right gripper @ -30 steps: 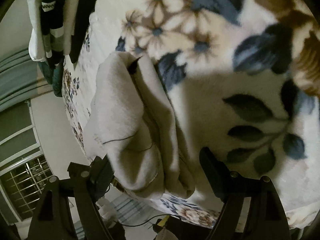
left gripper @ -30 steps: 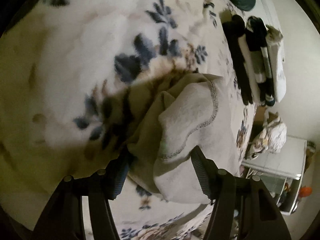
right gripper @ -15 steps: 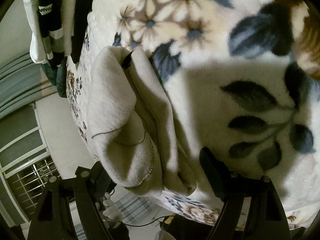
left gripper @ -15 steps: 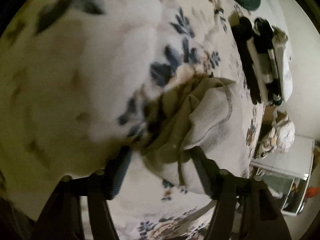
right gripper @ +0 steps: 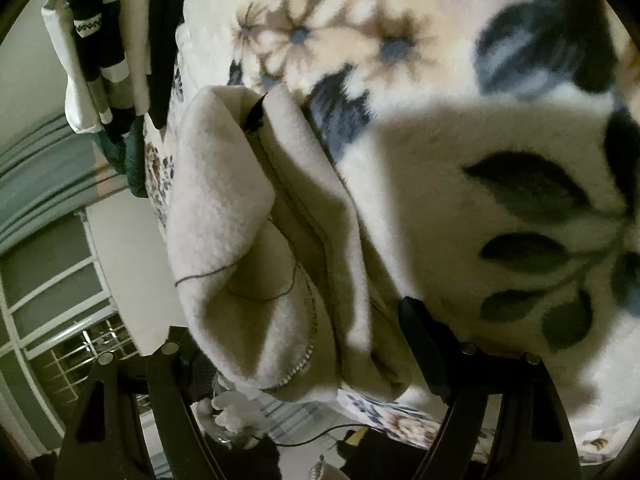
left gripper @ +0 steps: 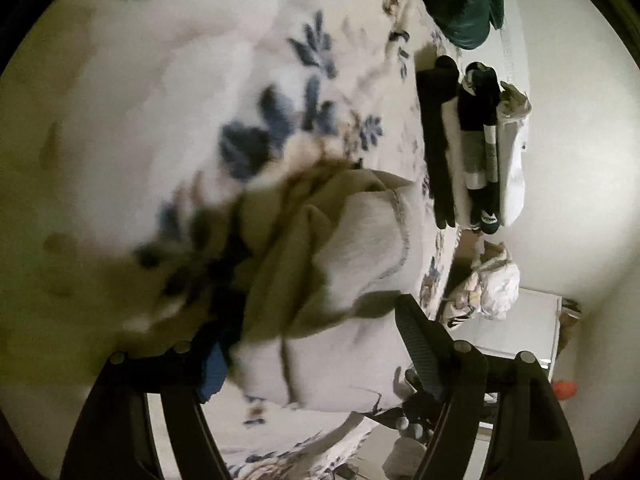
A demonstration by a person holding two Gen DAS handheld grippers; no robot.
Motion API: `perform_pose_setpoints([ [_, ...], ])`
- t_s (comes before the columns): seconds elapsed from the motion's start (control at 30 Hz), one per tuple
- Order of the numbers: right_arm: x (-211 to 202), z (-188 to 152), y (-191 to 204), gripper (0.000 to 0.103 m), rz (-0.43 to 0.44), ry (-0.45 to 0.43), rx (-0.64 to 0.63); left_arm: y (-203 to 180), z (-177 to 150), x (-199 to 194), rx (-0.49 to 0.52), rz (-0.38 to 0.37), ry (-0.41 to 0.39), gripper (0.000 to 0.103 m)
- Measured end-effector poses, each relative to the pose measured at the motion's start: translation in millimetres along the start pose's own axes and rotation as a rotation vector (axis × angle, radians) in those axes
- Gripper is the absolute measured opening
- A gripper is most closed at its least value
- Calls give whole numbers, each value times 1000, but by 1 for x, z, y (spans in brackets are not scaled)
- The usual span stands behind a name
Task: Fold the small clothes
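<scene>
A cream fleece garment [left gripper: 360, 240] lies bunched and folded over near the edge of a bed, on a floral blanket [left gripper: 180, 100]. My left gripper [left gripper: 314, 346] straddles its near end. Its jaws are opening: the right finger [left gripper: 416, 344] stands clear of the cloth and the left one is half hidden by it. In the right wrist view the same garment [right gripper: 224, 208] shows a stitched hem and a loose dark thread. My right gripper [right gripper: 304, 348] is open wide around its near end, with the cloth lying loosely between the fingers.
A stack of folded black, white and patterned small clothes [left gripper: 476, 152] sits farther along the bed, with a dark green garment [left gripper: 460, 0] behind it. The bed edge is close, with a white cabinet [left gripper: 516, 328] and a crumpled floral cloth [left gripper: 492, 280] beyond it. A barred window [right gripper: 60, 320] shows at the left.
The left jaws have spread wider and let the garment's folded flap settle onto the blanket. The left view has swung. The right gripper has edged closer over the garment, still wide.
</scene>
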State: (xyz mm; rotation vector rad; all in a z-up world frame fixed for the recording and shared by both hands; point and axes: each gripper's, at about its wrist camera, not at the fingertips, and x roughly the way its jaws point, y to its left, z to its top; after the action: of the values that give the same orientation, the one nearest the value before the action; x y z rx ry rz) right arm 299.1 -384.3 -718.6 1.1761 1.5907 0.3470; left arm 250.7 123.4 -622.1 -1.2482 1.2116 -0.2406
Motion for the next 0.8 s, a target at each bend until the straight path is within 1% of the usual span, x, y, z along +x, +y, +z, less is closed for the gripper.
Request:
perform_pose_setpoints([
  [0.13, 4, 1, -3, 84, 26, 3, 8, -11, 0, 15, 50, 24, 17, 73],
  [0.2, 6, 2, -3, 86, 33, 4, 11, -18, -1, 19, 70, 62, 2, 73],
  [0.23, 6, 3, -2, 86, 36, 2, 14, -24, -2, 19, 90, 80, -17, 70],
  [0.27, 7, 4, -1, 86, 38, -2, 17, -29, -3, 19, 112, 99, -34, 49],
  [0.3, 7, 3, 0, 83, 37, -7, 15, -40, -4, 18, 159, 142, -49, 37],
  [0.33, 6, 2, 3, 70, 27, -24, 8, -45, -4, 19, 185, 169, -58, 30],
  [0.37, 6, 1, 7, 57, 12, -39, -8, -53, -5, 17, 215, 195, -71, 25],
  [0.4, 7, -1, 11, 33, -8, -42, -27, -58, -5, 15, 226, 204, -81, 24],
  [0.47, 8, -5, 19, 24, -43, -66, -51, -64, -5, 10, 235, 220, -89, 20],
  [0.53, 6, -11, 27, 21, -58, -89, -48, -76, -6, 5, 259, 229, -96, 19],
  [0.7, -11, -22, 64, 18, -80, -136, -81, -117, -3, -5, 314, 236, -104, 17],
  [0.8, -27, -27, 97, 18, -92, -156, -117, -146, 4, -12, 356, 254, -95, 17],
])
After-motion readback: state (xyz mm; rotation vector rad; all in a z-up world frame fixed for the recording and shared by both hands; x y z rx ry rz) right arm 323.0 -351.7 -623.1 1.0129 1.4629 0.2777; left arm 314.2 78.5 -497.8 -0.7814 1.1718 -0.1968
